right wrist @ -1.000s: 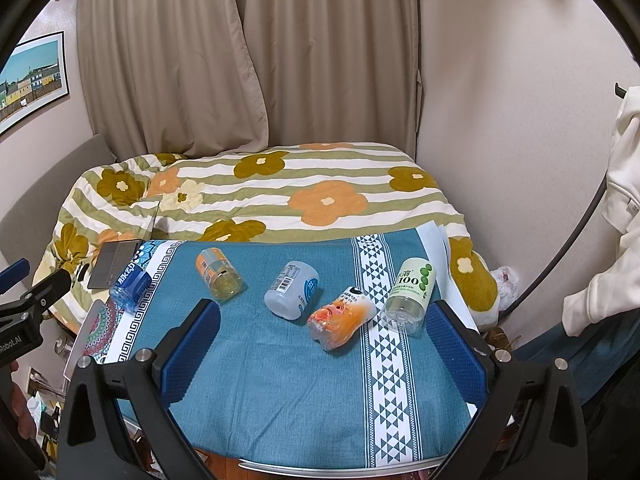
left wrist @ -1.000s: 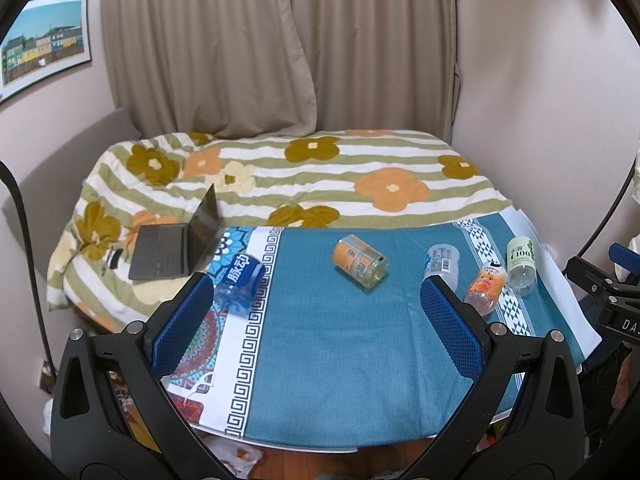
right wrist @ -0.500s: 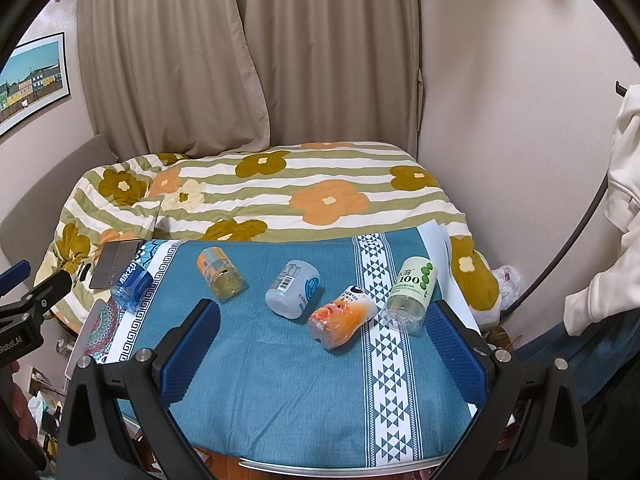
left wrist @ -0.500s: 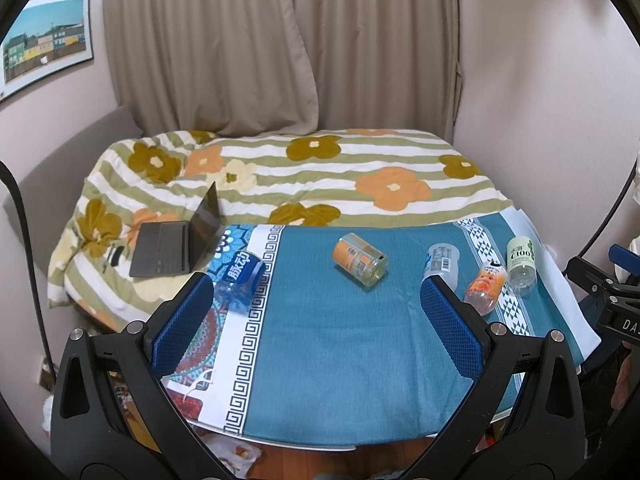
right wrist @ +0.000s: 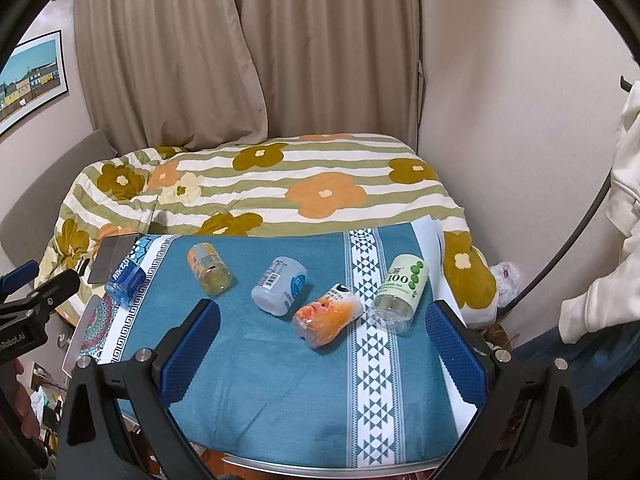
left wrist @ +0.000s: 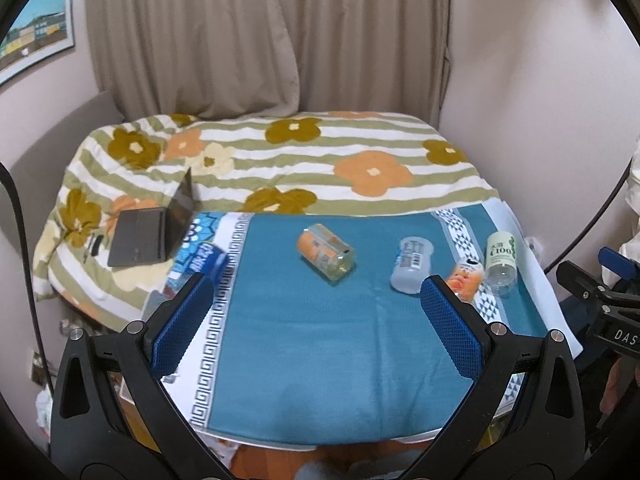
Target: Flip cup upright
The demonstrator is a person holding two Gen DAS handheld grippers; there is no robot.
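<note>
Several plastic cups lie on their sides on a table with a teal cloth (left wrist: pixel 304 344) (right wrist: pixel 280 364). From left to right: a blue-label cup (left wrist: pixel 207 261) (right wrist: pixel 125 280), an orange-label cup (left wrist: pixel 326 253) (right wrist: pixel 209 267), a pale blue cup (left wrist: pixel 412 264) (right wrist: pixel 280 290), an orange peach-print cup (left wrist: pixel 464 280) (right wrist: pixel 326 315) and a green-label "100" cup (left wrist: pixel 501 261) (right wrist: pixel 398 291). My left gripper (left wrist: pixel 318 326) is open and empty above the near table, well short of the cups. My right gripper (right wrist: pixel 324 350) is open and empty, just short of the peach cup.
A bed with a flowered striped cover (left wrist: pixel 304 160) (right wrist: pixel 280 184) lies behind the table. An open laptop (left wrist: pixel 154 229) rests on the bed at the left. Curtains (right wrist: pixel 248 52) and walls close the back and right. A person in white (right wrist: pixel 616 240) stands at the right.
Both views have shifted slightly; the left gripper has moved a little forward and lower toward the table. The cups have not moved. Both grippers stay open.
</note>
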